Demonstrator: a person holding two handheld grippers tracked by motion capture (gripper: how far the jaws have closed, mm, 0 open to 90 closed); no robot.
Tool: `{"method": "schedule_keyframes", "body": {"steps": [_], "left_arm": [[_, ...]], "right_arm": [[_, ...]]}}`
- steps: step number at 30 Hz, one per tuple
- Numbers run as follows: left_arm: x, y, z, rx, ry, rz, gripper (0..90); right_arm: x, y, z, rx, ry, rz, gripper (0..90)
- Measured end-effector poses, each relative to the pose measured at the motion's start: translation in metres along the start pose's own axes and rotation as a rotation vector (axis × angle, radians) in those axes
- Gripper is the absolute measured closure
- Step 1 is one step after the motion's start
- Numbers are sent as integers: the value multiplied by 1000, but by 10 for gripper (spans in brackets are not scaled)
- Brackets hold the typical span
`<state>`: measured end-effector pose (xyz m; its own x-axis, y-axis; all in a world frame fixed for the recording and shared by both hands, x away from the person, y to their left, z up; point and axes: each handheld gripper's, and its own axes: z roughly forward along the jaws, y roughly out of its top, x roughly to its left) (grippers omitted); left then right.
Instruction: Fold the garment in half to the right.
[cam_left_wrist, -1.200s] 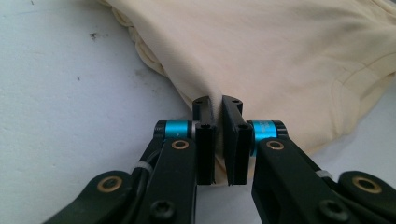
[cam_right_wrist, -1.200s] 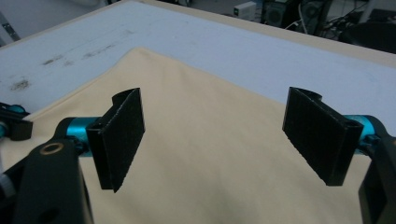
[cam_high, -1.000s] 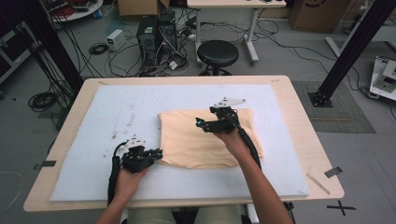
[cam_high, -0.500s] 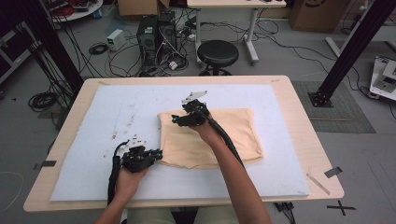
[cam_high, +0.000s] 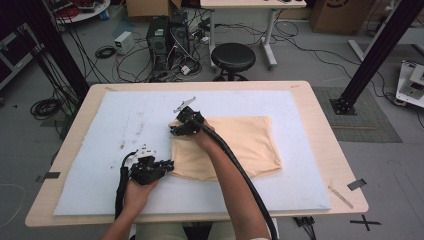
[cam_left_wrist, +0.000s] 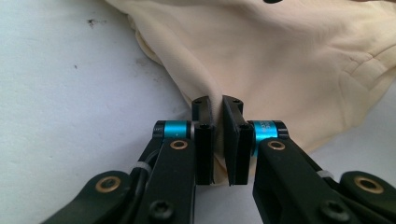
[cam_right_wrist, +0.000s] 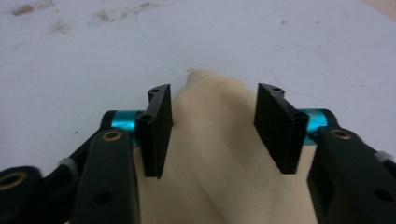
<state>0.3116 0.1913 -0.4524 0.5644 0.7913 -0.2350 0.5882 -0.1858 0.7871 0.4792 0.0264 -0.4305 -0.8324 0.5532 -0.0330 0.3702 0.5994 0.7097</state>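
Cream cloth (cam_high: 230, 147) lies folded and flat on the white mat (cam_high: 100, 130) that covers the tabletop (cam_high: 330, 130), a little right of the mat's middle. Left gripper (cam_high: 167, 165) is at the near left corner of the cloth; in the left gripper view its fingers (cam_left_wrist: 203, 140) are pressed together on a fold of the fabric (cam_left_wrist: 280, 56), which rises in creases from the pinch. Right gripper (cam_high: 174, 131) is at the far left corner of the cloth, with the person's right forearm (cam_high: 225, 170) lying across the cloth. In the right gripper view its fingers (cam_right_wrist: 156, 128) stand wide apart, one on each side of the cloth corner (cam_right_wrist: 219, 154), and do not press it. Beyond the tabletop, a black stool (cam_high: 233, 57) stands on the floor among cables.
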Motion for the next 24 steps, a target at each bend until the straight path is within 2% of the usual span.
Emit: {"method": "schedule_keyframes", "body": {"steps": [3, 5, 11, 13, 17, 21, 24], "left_arm": [[0, 0, 0, 3, 3, -1, 835], [0, 0, 1, 7, 3, 0, 835], [0, 1, 1, 10, 2, 1, 837], [0, 1, 1, -2, 1, -1, 840], [-2, 6, -3, -35, -16, 2, 842], [-5, 15, -7, -93, -96, -45, 842], [-16, 28, -6, -116, -137, -32, 842]], "right_arm": [[4, -1, 11, 58, -24, -28, 600], [5, 1, 13, 61, -49, -37, 639], [7, 5, 13, 83, -74, -72, 831], [8, 6, 12, 80, -78, -80, 859], [3, 4, 3, 22, -50, -36, 868], [-5, 3, -15, -47, -20, 5, 867], [-11, 2, -33, -79, -26, 19, 867]]}}
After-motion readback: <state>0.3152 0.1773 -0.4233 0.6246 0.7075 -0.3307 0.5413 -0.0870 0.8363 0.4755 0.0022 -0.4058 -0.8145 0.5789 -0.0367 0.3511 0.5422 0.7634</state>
